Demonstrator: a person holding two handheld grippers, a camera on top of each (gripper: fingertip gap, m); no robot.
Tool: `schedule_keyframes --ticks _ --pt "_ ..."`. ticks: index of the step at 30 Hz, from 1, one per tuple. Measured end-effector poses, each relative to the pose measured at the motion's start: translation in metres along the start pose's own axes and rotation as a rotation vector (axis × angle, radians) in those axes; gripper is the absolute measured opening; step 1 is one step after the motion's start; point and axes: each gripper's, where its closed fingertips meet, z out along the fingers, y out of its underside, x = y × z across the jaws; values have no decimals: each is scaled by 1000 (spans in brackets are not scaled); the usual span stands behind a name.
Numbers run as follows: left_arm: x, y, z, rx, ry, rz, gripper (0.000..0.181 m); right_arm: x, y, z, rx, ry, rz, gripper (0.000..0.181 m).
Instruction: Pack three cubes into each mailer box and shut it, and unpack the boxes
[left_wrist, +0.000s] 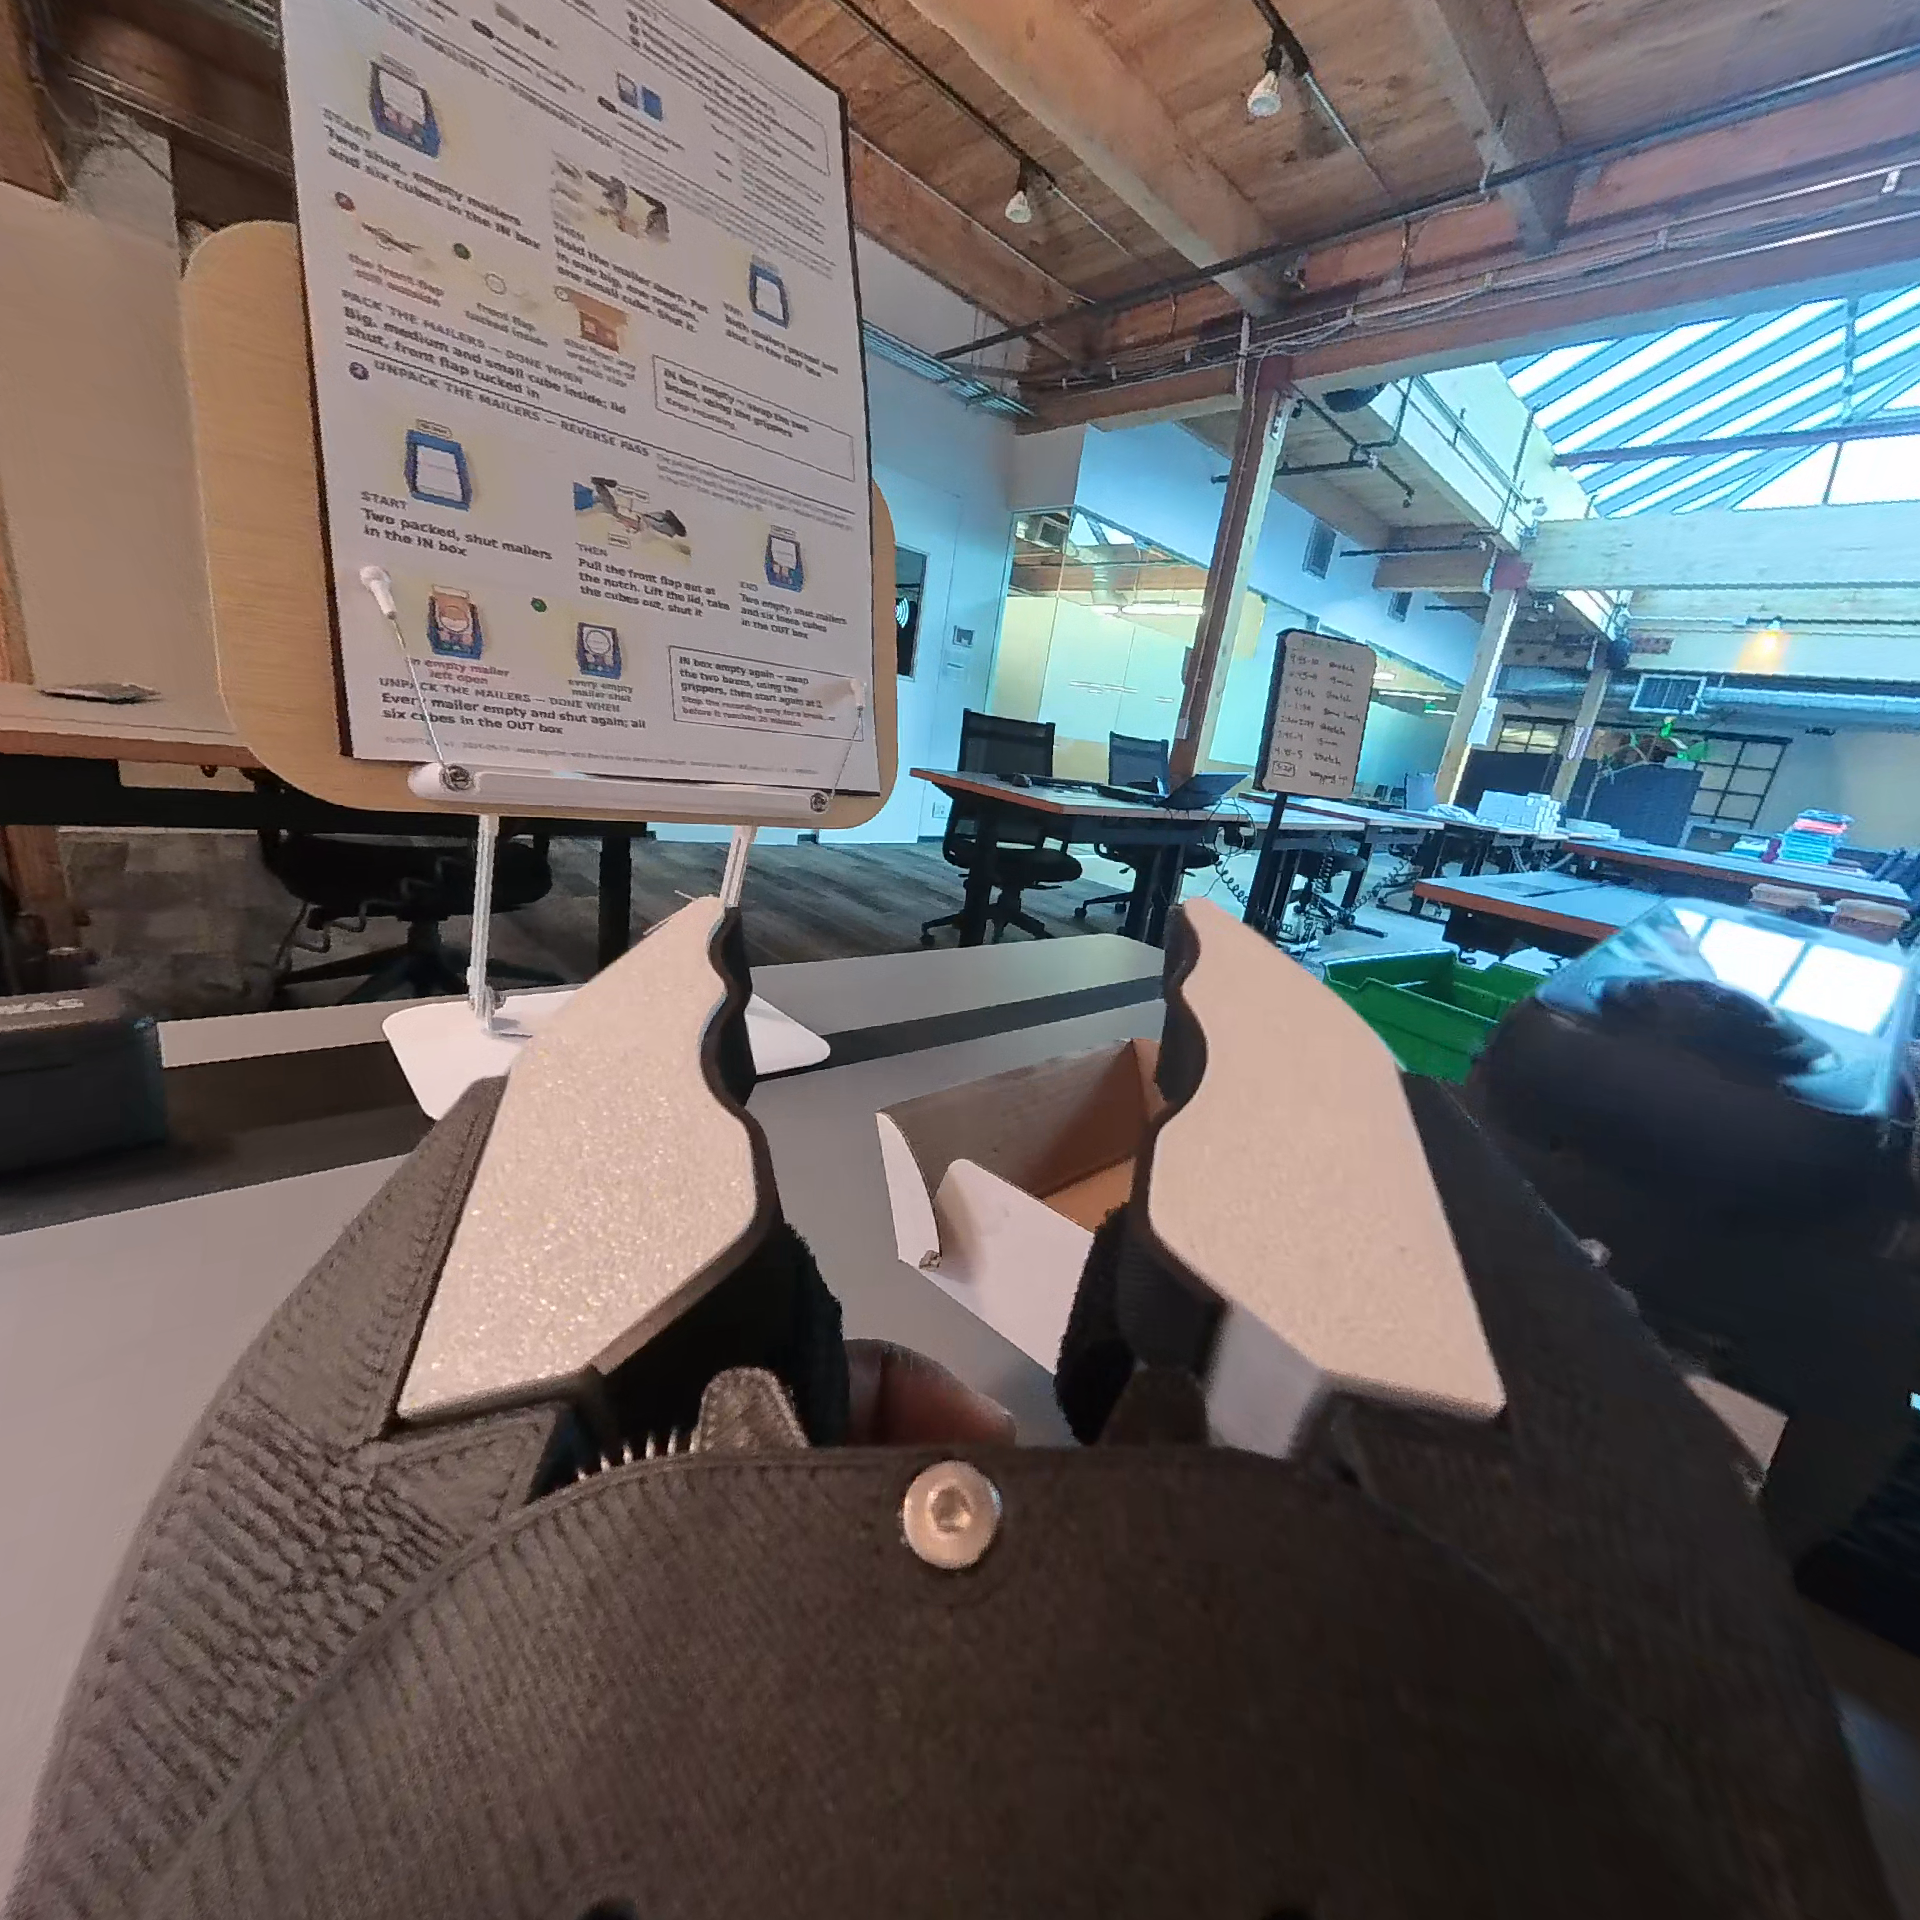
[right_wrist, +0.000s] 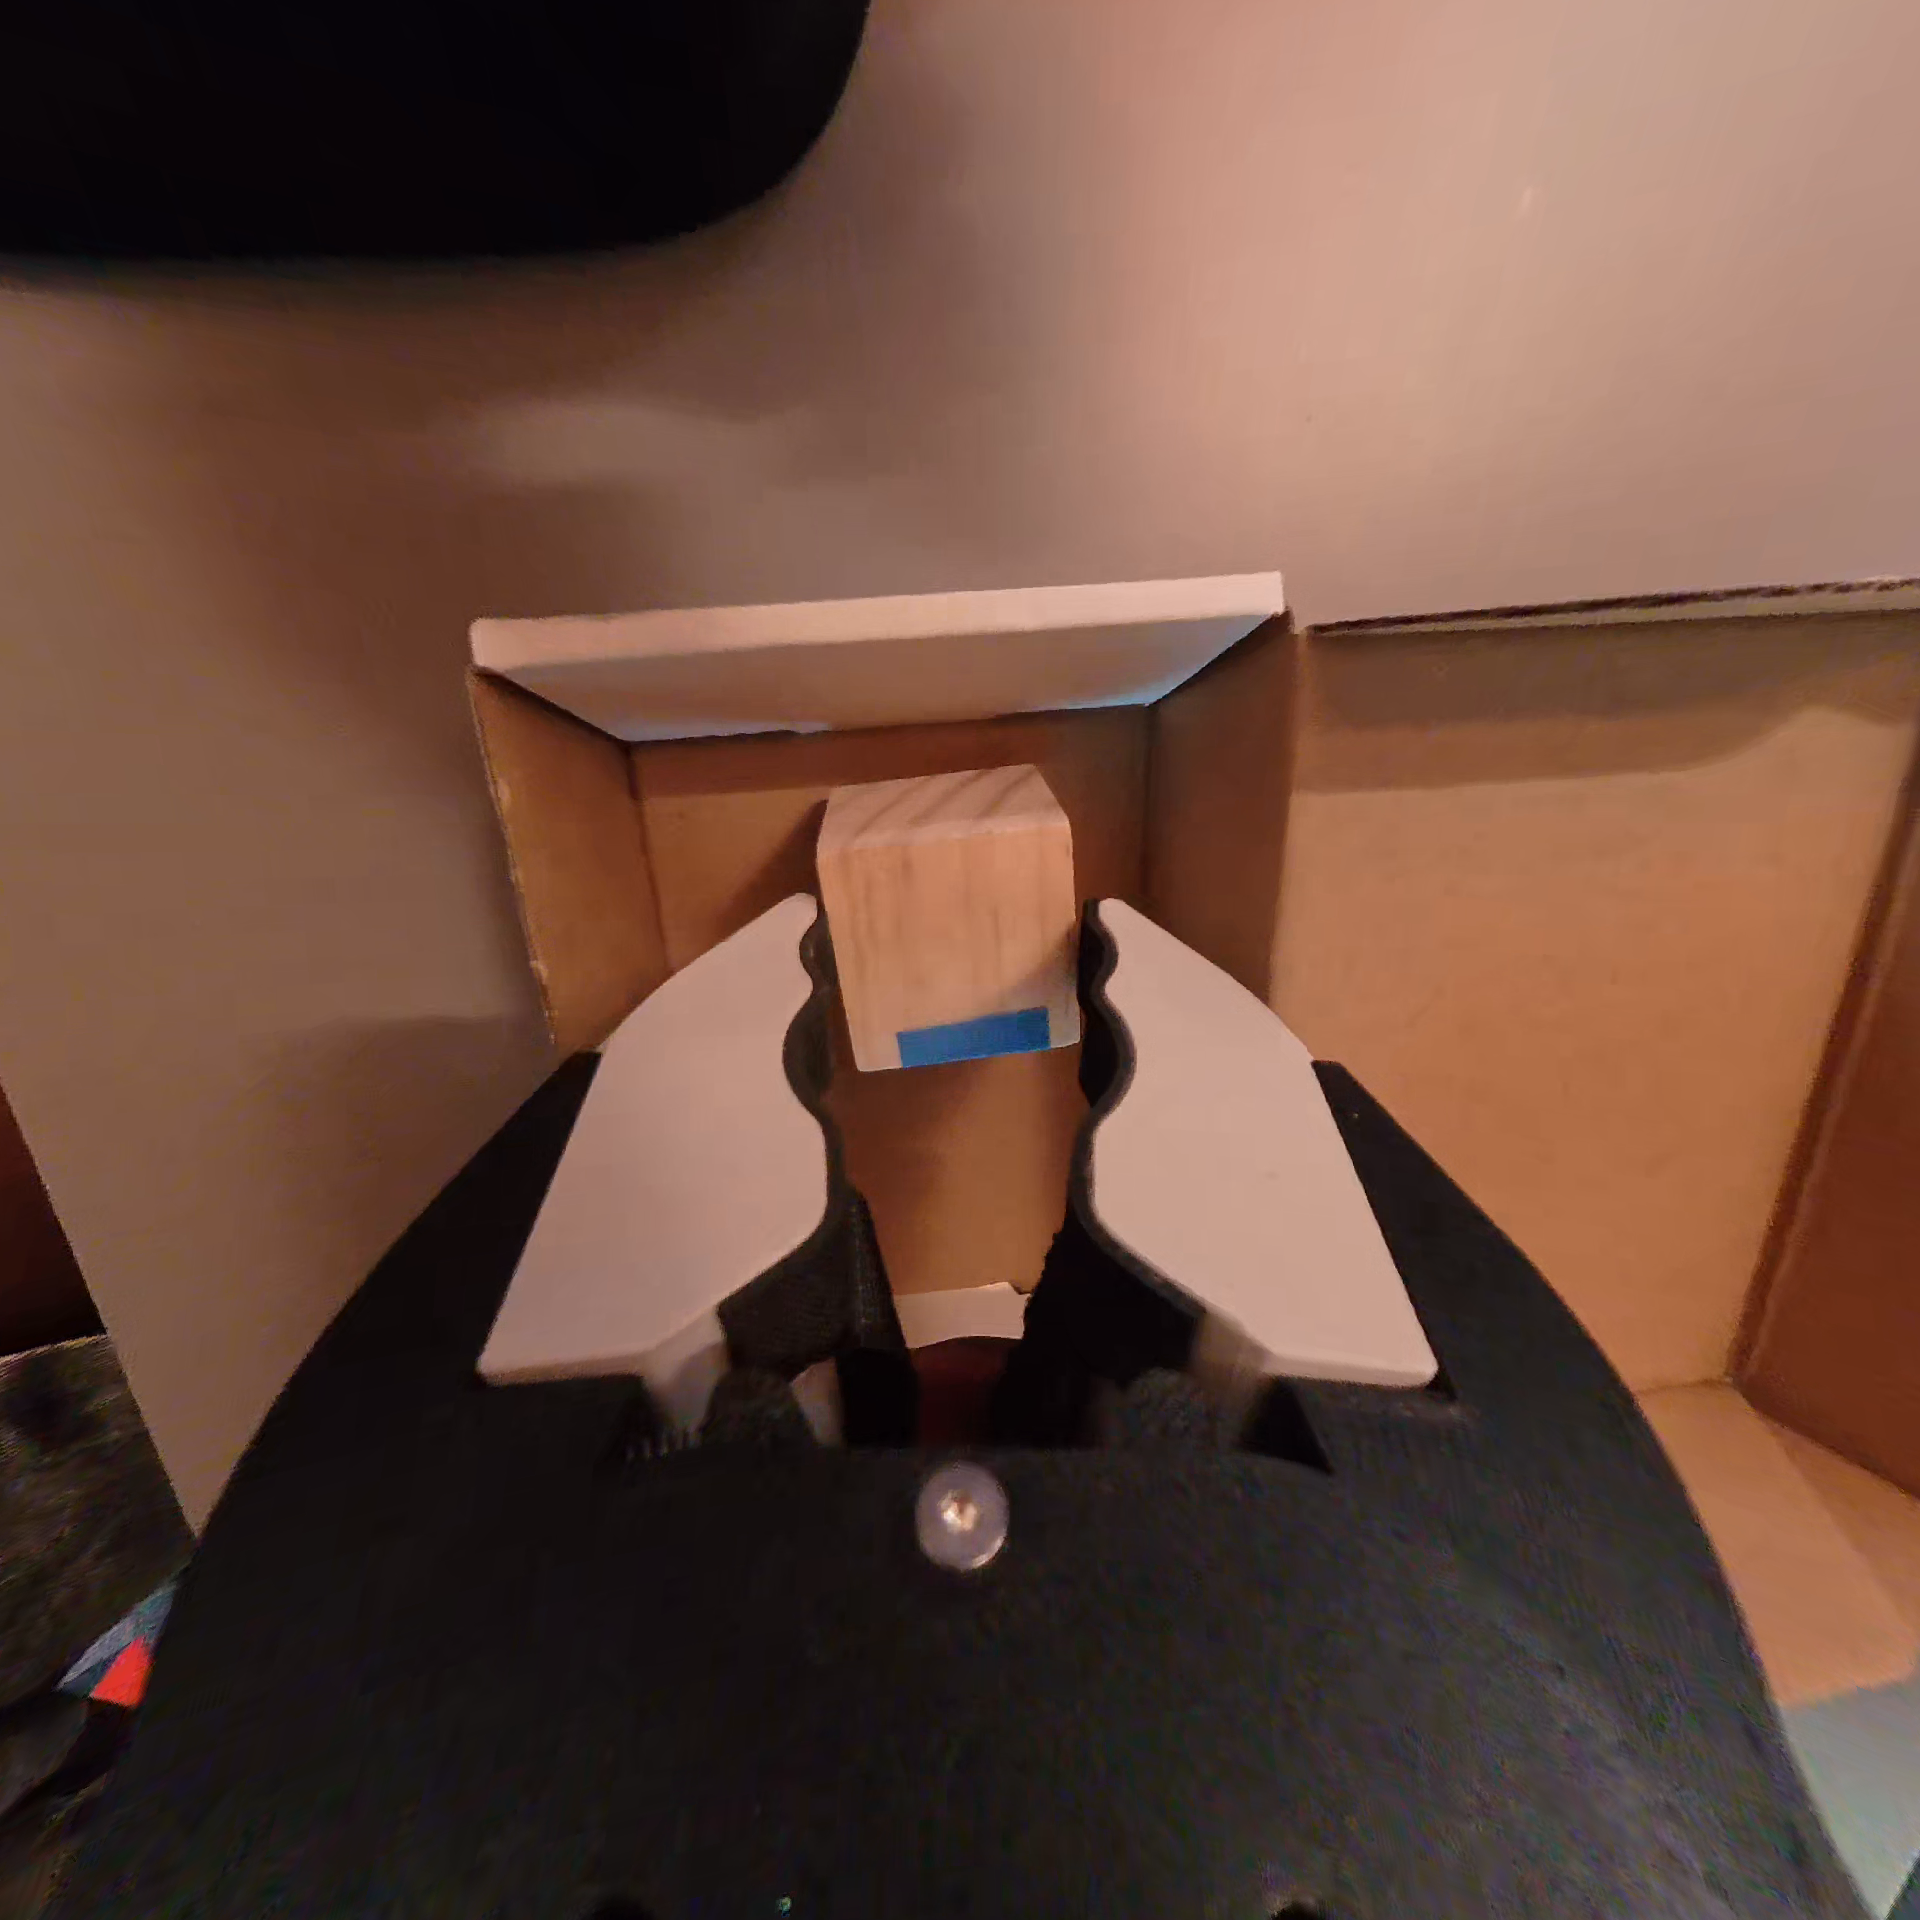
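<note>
In the right wrist view my right gripper (right_wrist: 951, 935) is shut on a pale wooden cube (right_wrist: 940, 862) with a strip of blue tape. It holds the cube over the open mailer box (right_wrist: 561, 831), which is white outside and brown inside. The box's brown lid (right_wrist: 1538, 987) lies open to the right. In the left wrist view my left gripper (left_wrist: 951, 935) is open and empty, with the same mailer box (left_wrist: 987, 1226) close behind its fingers. I cannot tell whether they touch. The right gripper (left_wrist: 1714, 1049) shows blurred at the right edge.
An instruction sheet on a white stand (left_wrist: 582, 395) rises at the back of the grey table (left_wrist: 208, 1351). A green bin (left_wrist: 1423, 997) sits at the far right and a dark case (left_wrist: 73, 1081) at the left edge. A dark rounded shape (right_wrist: 395, 114) fills the right view's top left. Some 20 cm of space lies between my two pairs of fingers.
</note>
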Motion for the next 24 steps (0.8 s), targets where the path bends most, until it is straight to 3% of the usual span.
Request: schedule_keyframes --ticks 1,4,6,10,14,18,19,21,24 --pt "0 0 0 -1 0 1 76 -1 2 1 -7 -5 2 45" --pt "1 1 0 -7 -1 12 76 3 -2 1 31 17 6 48" --pt "1 3 0 -13 -3 26 76 3 -8 -6 97 17 32 59" --pt "1 4 0 -17 2 33 76 12 -13 -41 319 88 83 78" --pt "6 6 1 -29 16 60 76 20 -2 -92 720 210 121 96" --pt "10 14 4 -69 34 91 76 35 36 -133 1243 384 160 113" --pt "13 17 4 -81 46 93 76 40 48 -138 1300 400 222 106" --pt "19 22 6 -112 76 104 76 42 57 -145 1314 367 281 119" --pt "28 26 5 -151 112 121 77 48 61 -152 1364 440 281 114"
